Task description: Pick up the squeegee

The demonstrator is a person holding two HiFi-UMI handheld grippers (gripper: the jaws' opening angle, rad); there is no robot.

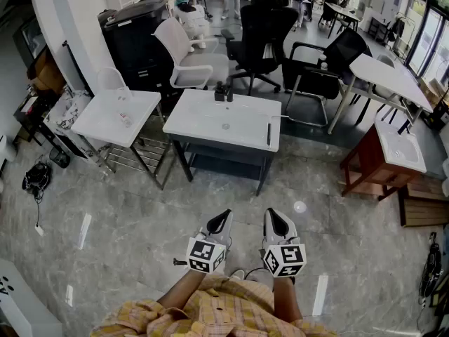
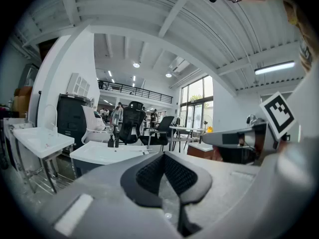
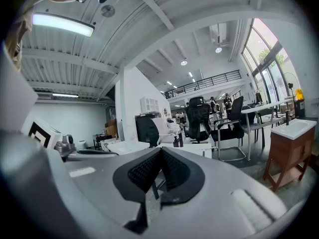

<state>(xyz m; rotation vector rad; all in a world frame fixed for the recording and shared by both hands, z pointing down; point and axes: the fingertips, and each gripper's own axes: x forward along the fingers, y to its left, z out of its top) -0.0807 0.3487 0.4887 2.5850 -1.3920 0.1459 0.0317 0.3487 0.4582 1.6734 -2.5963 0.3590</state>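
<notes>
The squeegee (image 1: 269,133) is a thin black bar lying near the right edge of the white sink table (image 1: 203,121), in the middle of the head view. Both grippers hang low over the floor, well short of the table. My left gripper (image 1: 226,216) and my right gripper (image 1: 275,215) are side by side, both pointing toward the table. In the left gripper view the left gripper (image 2: 164,156) has its jaws together with nothing between them. The right gripper (image 3: 160,151) looks the same in its own view. The sink table (image 2: 99,153) lies ahead of them.
Two dark bottles (image 1: 223,92) stand at the table's back edge. A second white sink on a metal frame (image 1: 105,118) stands to the left, a wooden sink cabinet (image 1: 393,149) to the right. Office chairs (image 1: 263,30) and desks fill the room behind. Polished grey floor (image 1: 140,216) lies between me and the table.
</notes>
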